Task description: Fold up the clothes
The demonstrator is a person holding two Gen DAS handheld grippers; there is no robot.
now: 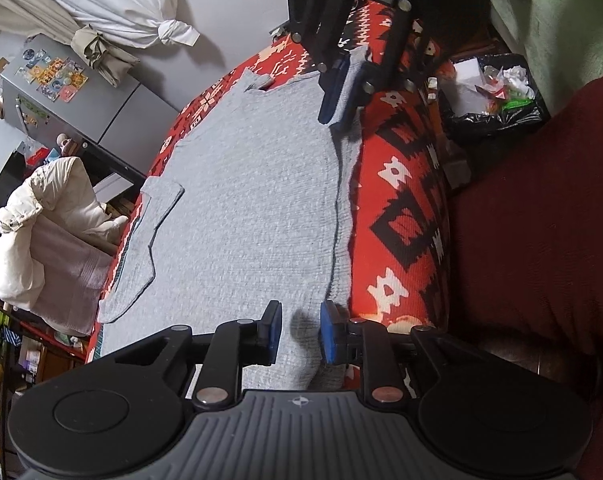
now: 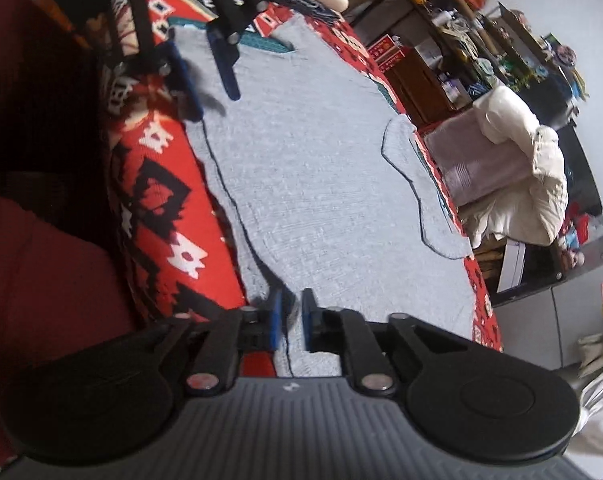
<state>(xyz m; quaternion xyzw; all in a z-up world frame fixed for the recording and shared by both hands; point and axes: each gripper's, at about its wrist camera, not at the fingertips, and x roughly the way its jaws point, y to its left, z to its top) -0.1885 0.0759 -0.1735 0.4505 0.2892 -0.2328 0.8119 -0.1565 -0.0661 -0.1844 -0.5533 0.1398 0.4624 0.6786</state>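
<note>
Grey knit sweater (image 1: pixel 245 200) lies flat on a bench w/ red patterned cloth (image 1: pixel 401 208), one sleeve (image 1: pixel 149 236) folded in over the body on the sweater's far side from the person's dark red clothing (image 1: pixel 541 220). Left tool (image 1: pixel 300 334) sits at one corner of the sweater's near edge, pads apart w/ knit between them, not clenched. Right tool (image 2: pixel 289 320) at the other corner of that same edge; in the left view its blue pads (image 1: pixel 333 96) pinch the fabric, so it's grasping the sweater. Black trash bag (image 1: pixel 493 96) beyond the sweater's corner, past the bench edge. White padded jacket (image 2: pixel 537 160) on a chair, off the sleeve side.
</note>
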